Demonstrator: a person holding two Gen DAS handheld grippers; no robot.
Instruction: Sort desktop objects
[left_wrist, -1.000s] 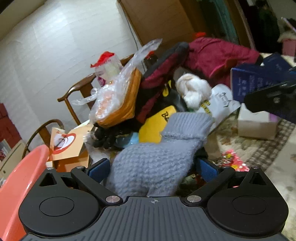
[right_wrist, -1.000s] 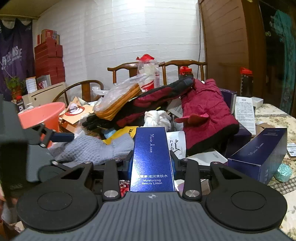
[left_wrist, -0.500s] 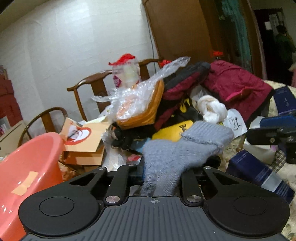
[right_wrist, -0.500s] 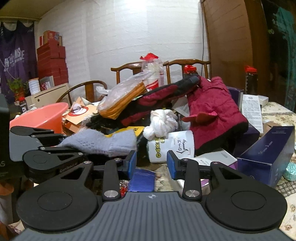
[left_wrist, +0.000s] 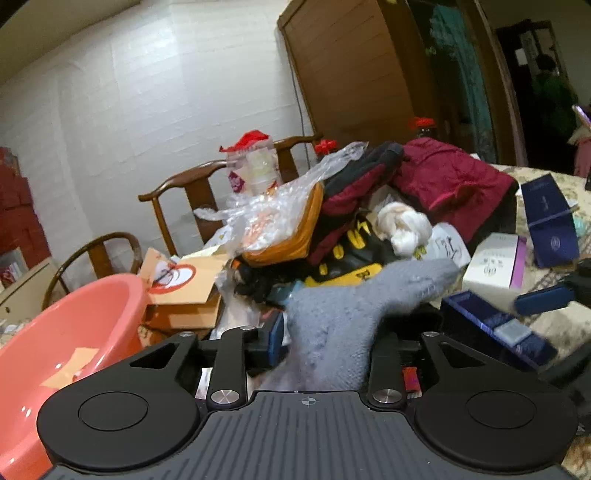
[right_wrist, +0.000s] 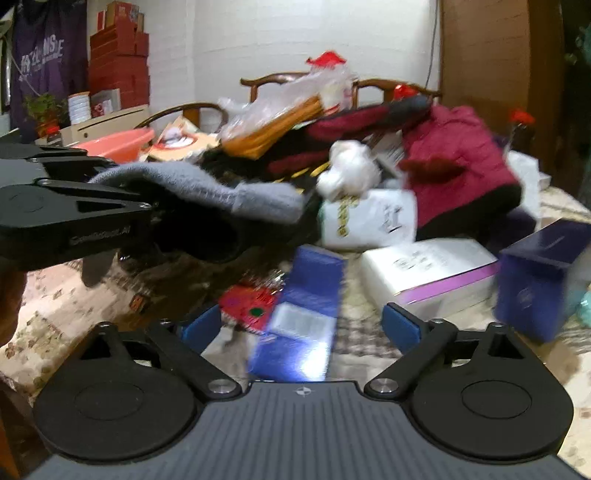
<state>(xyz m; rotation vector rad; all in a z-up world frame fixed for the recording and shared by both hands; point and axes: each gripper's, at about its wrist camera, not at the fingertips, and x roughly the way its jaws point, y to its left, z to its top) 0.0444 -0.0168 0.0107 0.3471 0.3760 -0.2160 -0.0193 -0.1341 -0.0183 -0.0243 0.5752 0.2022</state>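
Grey knit glove (left_wrist: 343, 314) clamped in left gripper (left_wrist: 325, 339); right gripper (right_wrist: 301, 326) spread wide, w/ nothing inside.

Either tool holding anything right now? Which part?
Left tool grips the grey knit glove at the end nearest its camera; the rest sticks out forward. Right tool is open, empty, above the blue box.

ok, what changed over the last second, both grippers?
Right gripper let go of the dark blue lotion box, which now lies flat on the table; its jaws are wide open. Left gripper closed on the grey knitted glove and lifted it. Clothes pile unchanged.
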